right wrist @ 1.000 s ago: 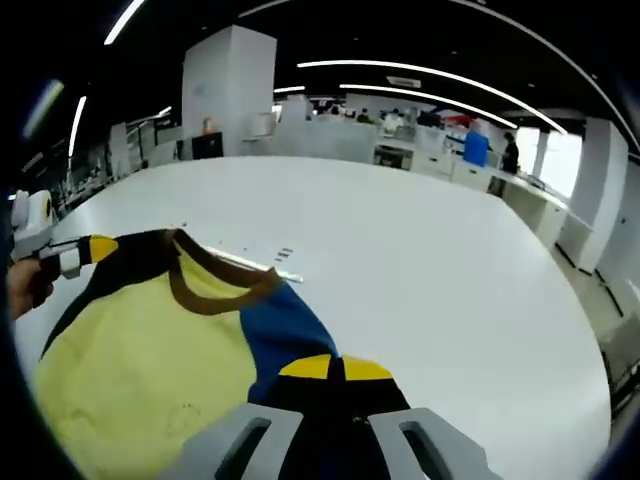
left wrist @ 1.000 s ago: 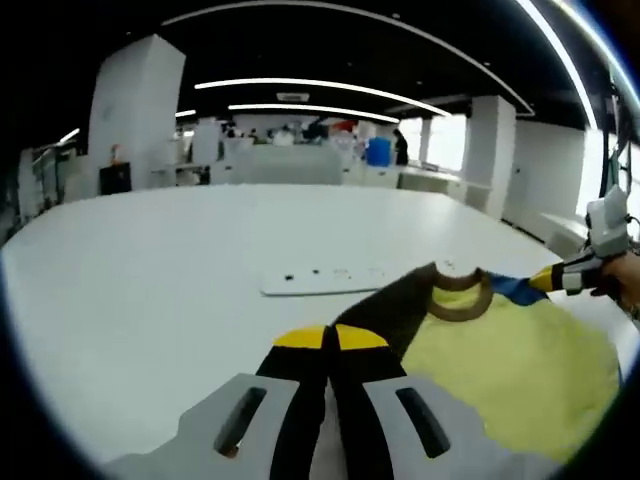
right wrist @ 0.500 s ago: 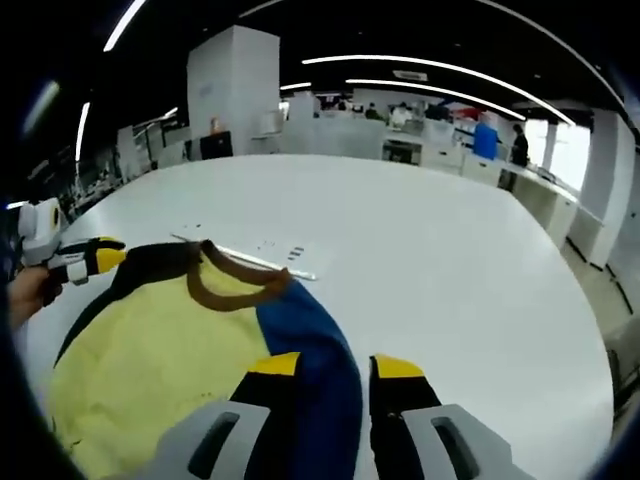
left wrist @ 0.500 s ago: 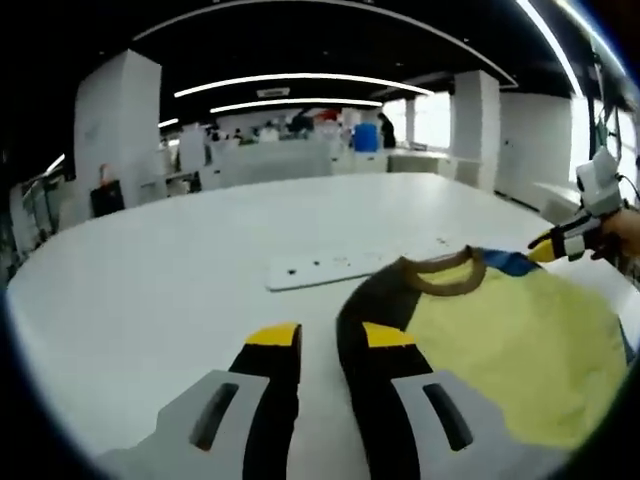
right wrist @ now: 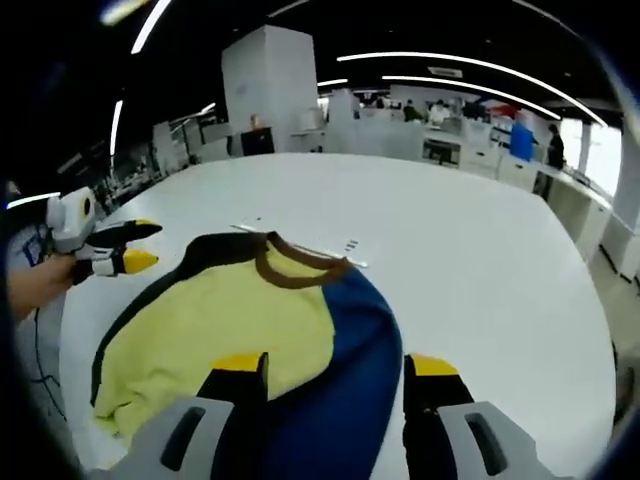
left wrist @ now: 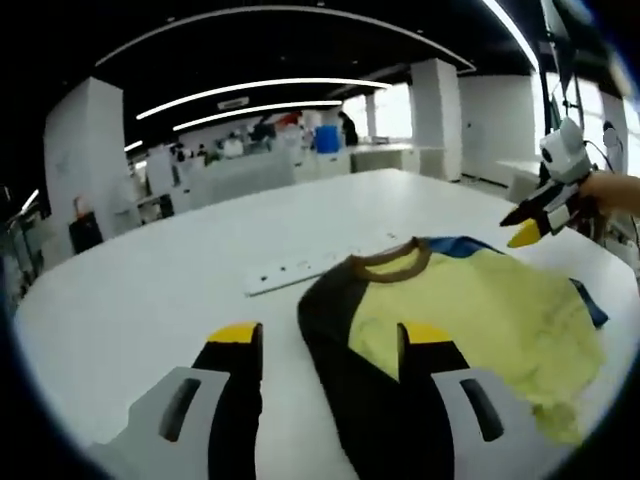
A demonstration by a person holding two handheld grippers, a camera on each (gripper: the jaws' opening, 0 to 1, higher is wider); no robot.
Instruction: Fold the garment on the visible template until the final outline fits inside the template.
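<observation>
The T-shirt (left wrist: 450, 310) lies flat between both grippers, collar away; left gripper (left wrist: 330, 340) and right gripper (right wrist: 335, 370) gape, empty.

Long ceiling light strips (left wrist: 250, 88) give my views most of their light; in my left gripper view they bow across the top of the frame, bent by the fisheye. Daylight from a window (left wrist: 390, 108) at upper centre burns out to plain white. The white table (left wrist: 150, 290) is evenly bright, with only a soft sheen and faint shadows. In my right gripper view, a streak of light (right wrist: 125, 12) at upper left smears with blur. Straight lines curve near every edge, and the far background looks soft and hazy.
</observation>
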